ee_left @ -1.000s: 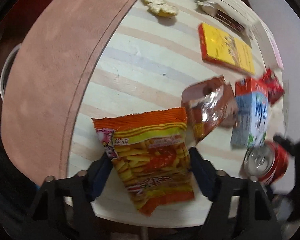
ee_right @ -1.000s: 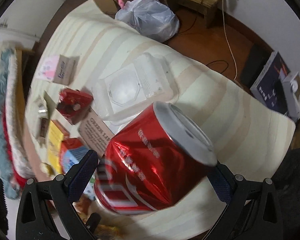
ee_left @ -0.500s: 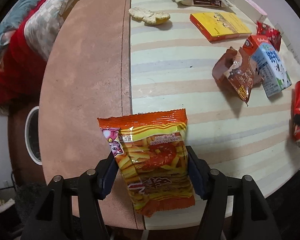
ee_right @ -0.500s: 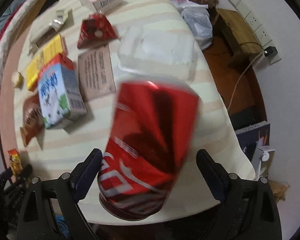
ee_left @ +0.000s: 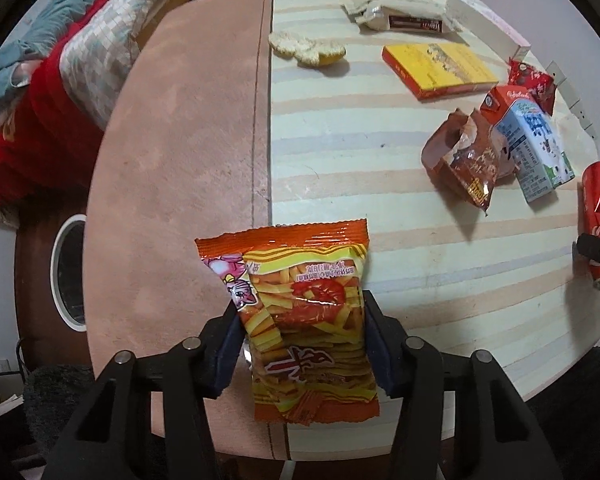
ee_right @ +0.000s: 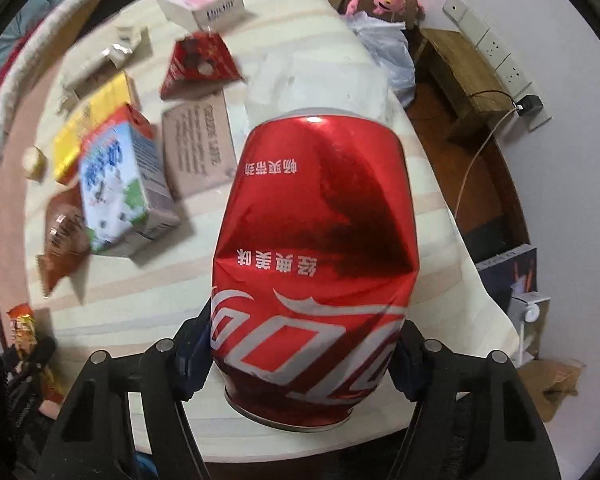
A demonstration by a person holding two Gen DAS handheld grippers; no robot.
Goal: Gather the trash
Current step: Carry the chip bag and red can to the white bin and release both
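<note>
Closing, your left gripper (ee_left: 300,344) pinches the orange snack bag (ee_left: 300,320) above the table (ee_left: 340,160); your right gripper (ee_right: 304,356) squeezes the dented red can (ee_right: 312,248).

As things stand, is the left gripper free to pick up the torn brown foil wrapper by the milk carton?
Probably not yet: the left gripper is closing on the orange snack bag. The brown foil wrapper lies uncovered on the striped tablecloth, otherwise unobstructed.
</note>
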